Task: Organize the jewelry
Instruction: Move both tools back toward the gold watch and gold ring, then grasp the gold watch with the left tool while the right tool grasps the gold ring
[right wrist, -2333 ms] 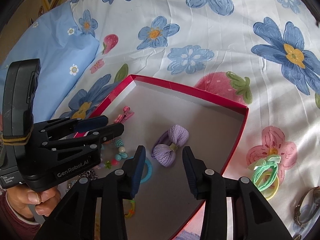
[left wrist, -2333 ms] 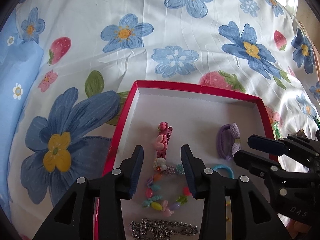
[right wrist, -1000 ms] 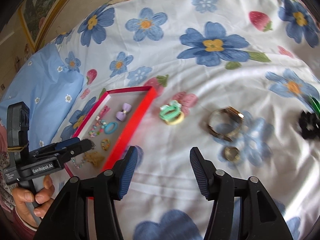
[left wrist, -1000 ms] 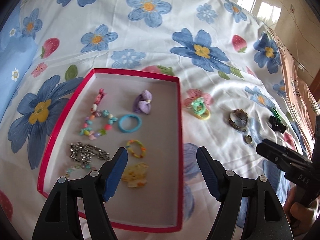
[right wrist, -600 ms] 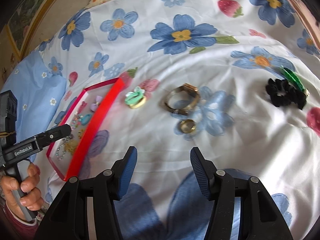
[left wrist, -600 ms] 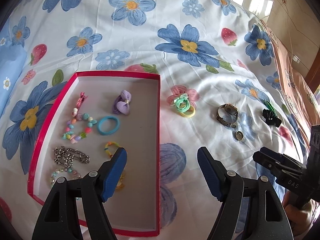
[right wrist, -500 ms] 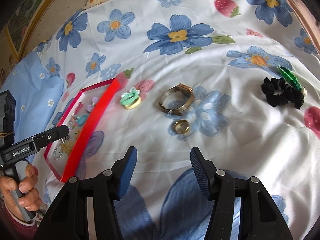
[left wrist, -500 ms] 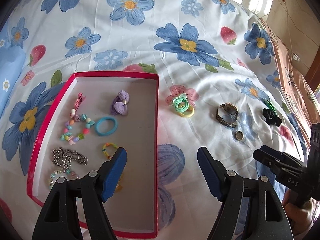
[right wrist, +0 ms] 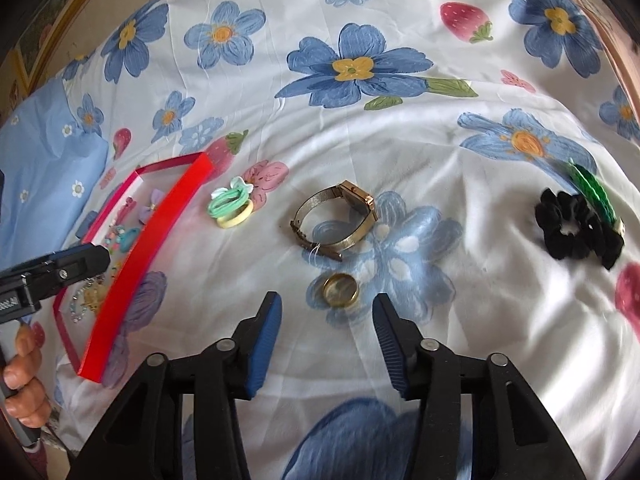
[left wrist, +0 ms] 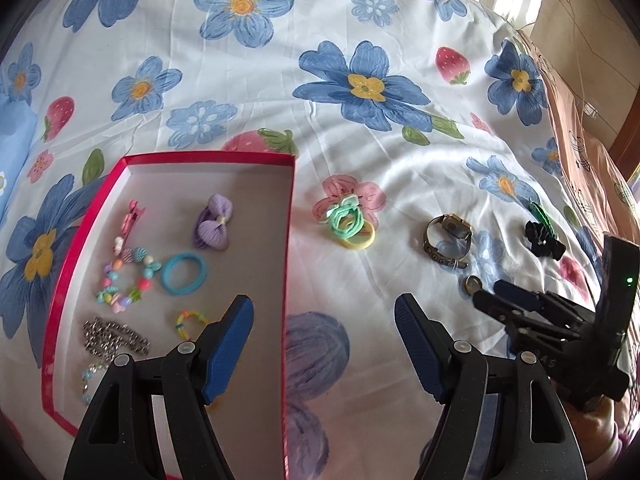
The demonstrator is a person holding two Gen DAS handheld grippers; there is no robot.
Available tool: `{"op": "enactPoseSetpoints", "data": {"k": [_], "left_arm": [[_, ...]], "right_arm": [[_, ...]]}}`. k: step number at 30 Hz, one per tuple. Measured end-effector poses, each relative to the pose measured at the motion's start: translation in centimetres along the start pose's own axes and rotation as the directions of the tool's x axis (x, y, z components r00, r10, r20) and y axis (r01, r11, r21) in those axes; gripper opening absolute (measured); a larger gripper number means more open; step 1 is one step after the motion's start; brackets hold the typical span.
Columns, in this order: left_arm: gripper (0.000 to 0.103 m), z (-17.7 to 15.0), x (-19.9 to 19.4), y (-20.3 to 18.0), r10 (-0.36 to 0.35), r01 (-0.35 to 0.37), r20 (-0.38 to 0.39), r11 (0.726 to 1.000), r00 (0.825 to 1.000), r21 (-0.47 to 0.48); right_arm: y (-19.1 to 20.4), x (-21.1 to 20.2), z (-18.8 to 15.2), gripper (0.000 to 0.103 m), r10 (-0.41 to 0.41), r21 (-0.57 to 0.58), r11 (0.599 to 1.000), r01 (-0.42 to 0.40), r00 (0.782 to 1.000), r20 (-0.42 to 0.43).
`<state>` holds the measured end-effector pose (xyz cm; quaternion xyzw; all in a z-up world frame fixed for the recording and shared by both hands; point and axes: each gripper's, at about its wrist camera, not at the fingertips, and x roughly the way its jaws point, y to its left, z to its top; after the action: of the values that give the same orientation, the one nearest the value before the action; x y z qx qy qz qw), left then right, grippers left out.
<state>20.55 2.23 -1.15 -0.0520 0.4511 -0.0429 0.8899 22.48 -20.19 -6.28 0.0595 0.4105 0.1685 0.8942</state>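
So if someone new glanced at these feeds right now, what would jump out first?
Probably the red tray on the flowered bedsheet, already holding a purple bow, a blue ring and beads. Next, the loose pieces right of it: hair ties, a watch, a black scrunchie, and a gold ring just ahead of the open right gripper.

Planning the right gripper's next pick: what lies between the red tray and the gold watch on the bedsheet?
In both views, a bundle of green and yellow hair ties lies between the red tray and the gold watch; otherwise bare sheet.
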Motion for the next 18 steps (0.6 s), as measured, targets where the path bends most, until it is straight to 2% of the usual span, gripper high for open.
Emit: {"op": "enactPoseSetpoints", "data": {"k": [6,8,10,18], "left_arm": [[0.073,1.2,2.0,-0.9,-0.001,0.002,-0.015,1.0,1.0,0.017],[0.073,1.6,2.8,-1.3,-0.006,0.006,-0.022,1.0,1.0,0.019],[0.073,2.0,3.7,-1.8,-0.013,0.014,-0.032,1.0,0.999,0.025],[0.073,3.4,7.8,-4.6,-0.034,0.038,-0.072,0.997,0.997,0.068]], "right_arm": [[-0.2,1.3,0.3,0.04,-0.01,-0.021,1.0,0.01,0.999,-0.036],[-0.2,1.6,0.4,0.034,-0.018,-0.031,0.999,0.017,0.999,-0.041],[-0.4,1.8,0.4,0.022,-0.022,-0.034,0.999,0.02,0.999,-0.048],[-1.5,0.2,0.3,0.022,-0.007,-0.006,1.0,0.007,1.0,-0.013]]}}
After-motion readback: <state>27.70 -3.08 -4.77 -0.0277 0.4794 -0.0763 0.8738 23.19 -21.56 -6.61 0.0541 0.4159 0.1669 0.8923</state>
